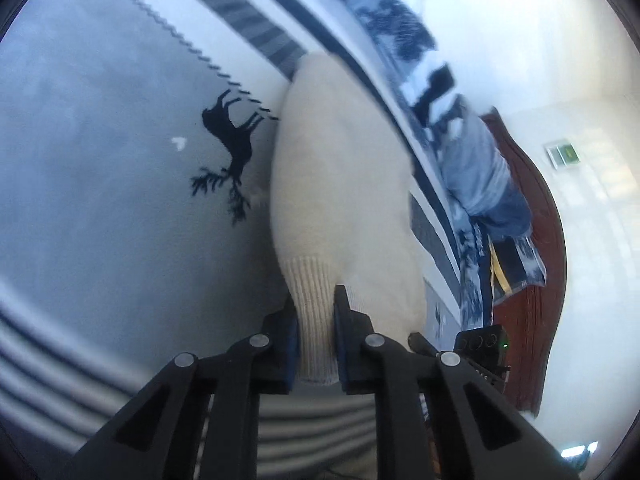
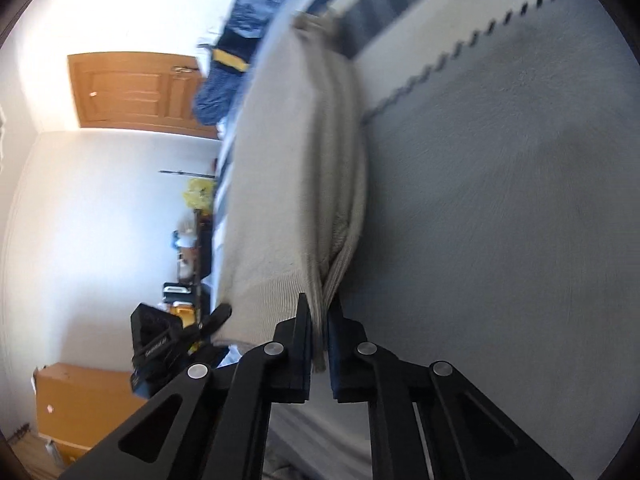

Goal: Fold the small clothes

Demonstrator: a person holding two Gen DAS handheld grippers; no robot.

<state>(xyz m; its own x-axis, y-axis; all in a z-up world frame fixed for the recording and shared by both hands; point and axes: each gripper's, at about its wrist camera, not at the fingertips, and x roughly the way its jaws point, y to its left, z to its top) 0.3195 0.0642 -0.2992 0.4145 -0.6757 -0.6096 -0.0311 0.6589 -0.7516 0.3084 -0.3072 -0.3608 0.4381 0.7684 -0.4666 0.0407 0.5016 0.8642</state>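
On grey blanket [image 1: 100, 200]: cream sweater [image 1: 340, 168], ribbed hem in L gripper [image 1: 316, 320] & R gripper [image 2: 319, 328].

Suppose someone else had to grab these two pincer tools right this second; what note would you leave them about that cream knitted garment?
Left gripper: shut on the ribbed hem of the cream knitted garment.
Right gripper: shut on the stacked edge layers of the same garment.
Where: the garment lies stretched away from both grippers over the grey blanket with a black reindeer motif. A heap of blue clothes sits beyond.
Done: it looks folded at least once, with several layers at the right edge.
Left: probably finish the fold, lay it flat and let go.
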